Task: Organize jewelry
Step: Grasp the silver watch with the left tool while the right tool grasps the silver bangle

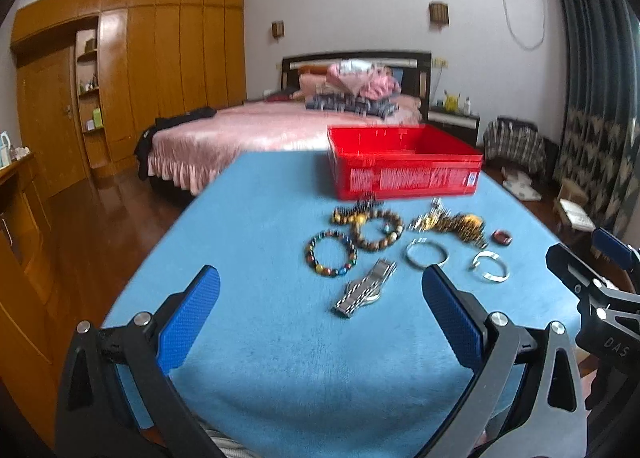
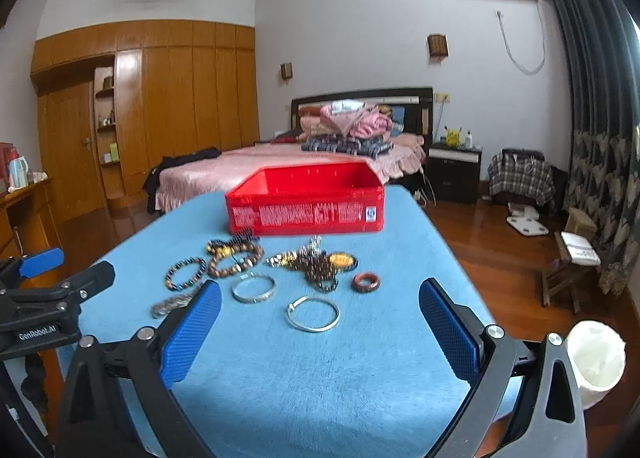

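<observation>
Reading "GenRobot.AI" on left gripper (image 2: 60, 266) | "DAS" on right gripper (image 1: 576, 254) | both fingers apart

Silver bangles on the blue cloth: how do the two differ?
The closed silver bangle is a full band with dark marks along it; the open silver cuff is plain, with a gap at one side. The closed one lies nearer the red box, beside the beaded bracelets; the cuff lies nearer the right tool and apart from the rest. Both lie flat on the blue cloth, untouched.
</observation>
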`<state>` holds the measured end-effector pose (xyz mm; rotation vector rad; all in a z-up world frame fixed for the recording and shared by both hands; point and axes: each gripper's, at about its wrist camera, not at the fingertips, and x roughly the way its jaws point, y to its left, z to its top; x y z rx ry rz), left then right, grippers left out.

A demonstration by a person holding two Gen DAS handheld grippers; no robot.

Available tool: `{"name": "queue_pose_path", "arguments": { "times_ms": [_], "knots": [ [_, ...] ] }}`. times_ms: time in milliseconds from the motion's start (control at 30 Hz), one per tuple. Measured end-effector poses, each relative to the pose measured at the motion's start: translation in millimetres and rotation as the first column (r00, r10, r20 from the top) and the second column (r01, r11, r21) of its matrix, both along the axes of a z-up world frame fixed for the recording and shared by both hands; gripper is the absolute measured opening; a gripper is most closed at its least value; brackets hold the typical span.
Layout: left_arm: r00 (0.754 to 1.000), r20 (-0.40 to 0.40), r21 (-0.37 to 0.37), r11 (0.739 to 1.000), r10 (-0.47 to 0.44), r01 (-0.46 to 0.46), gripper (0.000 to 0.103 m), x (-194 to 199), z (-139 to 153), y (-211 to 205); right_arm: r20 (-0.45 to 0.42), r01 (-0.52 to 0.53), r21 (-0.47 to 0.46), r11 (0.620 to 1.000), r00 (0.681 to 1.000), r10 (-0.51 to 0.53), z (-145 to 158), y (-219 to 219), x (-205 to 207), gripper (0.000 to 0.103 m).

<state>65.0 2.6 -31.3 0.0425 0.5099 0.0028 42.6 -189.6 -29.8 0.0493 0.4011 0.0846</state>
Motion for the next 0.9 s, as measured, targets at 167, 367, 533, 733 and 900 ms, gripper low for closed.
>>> {"name": "queue_pose_path", "arguments": {
  "times_ms": [167,367,533,733,900],
  "knots": [
    [0.999,-0.045,-0.006,1.000,0.002,-0.002,0.098,25.2,-27.6,1.2,-0.051,0.000,0.023,1.000,0.999,0.001,-27.7,-1.9,25.5,0.097],
    [0.997,-0.078,-0.003,1.000,-0.009,0.008,0.086,46.5,-48.5,3.6,-0.095,-0.003,0.020,1.000,0.995,0.005,-53.3,-3.6,42.9,0.087],
    [0.995,-0.097,-0.013,1.000,-0.025,0.024,0.075,57.1,-60.9,0.6,-0.120,-0.024,0.029,0.999,0.992,0.027,-62.8,-4.3,54.8,0.079],
    [0.993,-0.106,-0.039,0.998,-0.054,0.050,0.075,66.5,-71.3,-6.5,-0.145,-0.061,-0.021,0.998,0.988,0.057,-67.9,3.1,58.7,0.071],
    [0.993,-0.098,-0.051,0.997,-0.063,0.058,0.081,66.2,-73.7,-11.6,-0.160,-0.089,-0.021,0.996,0.984,0.085,-69.2,4.8,61.5,0.067]
  ]
}}
